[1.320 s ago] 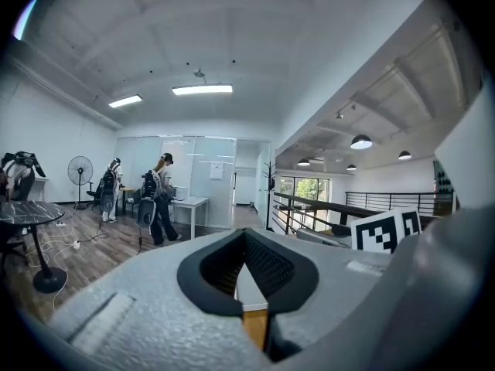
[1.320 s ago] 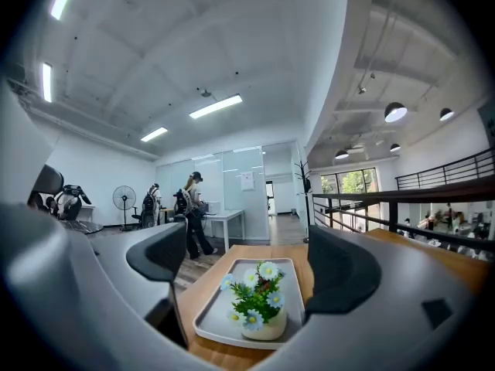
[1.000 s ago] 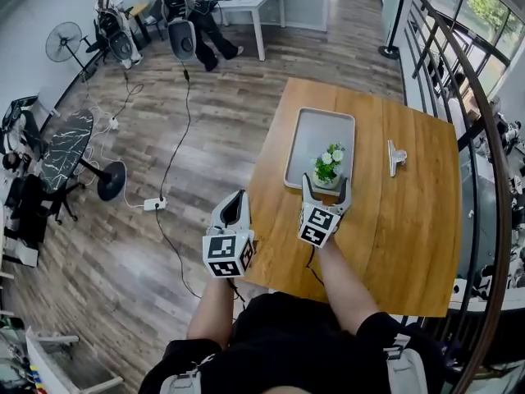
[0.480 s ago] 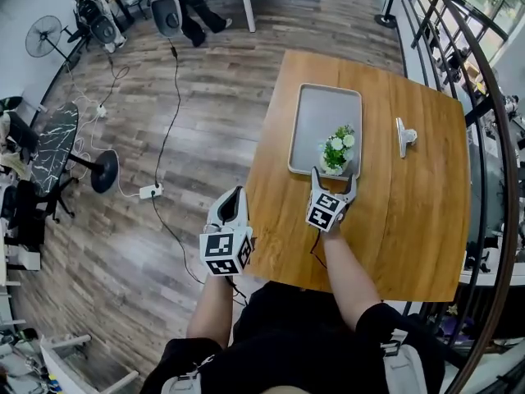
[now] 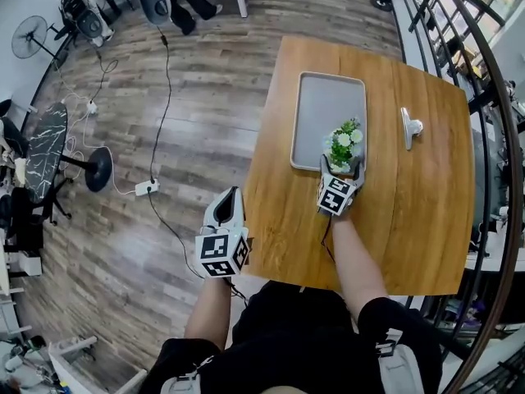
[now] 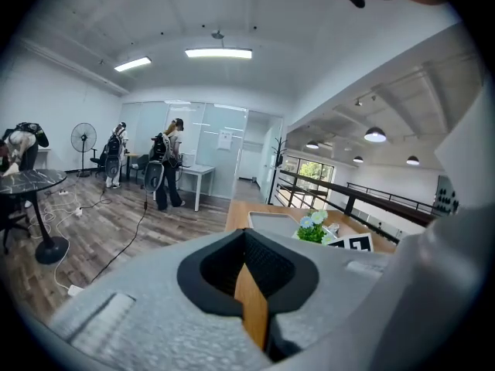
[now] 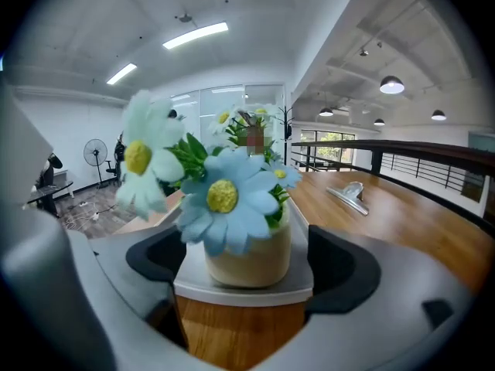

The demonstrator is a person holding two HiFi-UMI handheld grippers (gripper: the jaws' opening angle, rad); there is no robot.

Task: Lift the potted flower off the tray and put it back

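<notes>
Overhead, one wooden bench [image 5: 394,220] stands on a plank floor [image 5: 164,138]. One grey tray [image 5: 316,113], right of centre, holds one potted flower [image 5: 344,144] at its lower right corner. One metal clip [image 5: 408,125] lies just right of the tray. The right gripper [image 5: 342,167] gapes wide around the pot without touching it. The left gripper [image 5: 231,197], lower left, is closed and empty.

A brown wooden table [image 5: 410,220] stands at the right, with a silver metal clip [image 5: 408,126] lying on its far right part. A black metal railing [image 5: 495,113] runs just beyond its right edge. On the grey-brown plank floor [image 5: 205,138] to the left, a black cable [image 5: 168,89] runs from the far side toward a white power strip [image 5: 144,189]. Farther left stand a round black marbled table [image 5: 41,142] and a pedestal fan [image 5: 25,42].
</notes>
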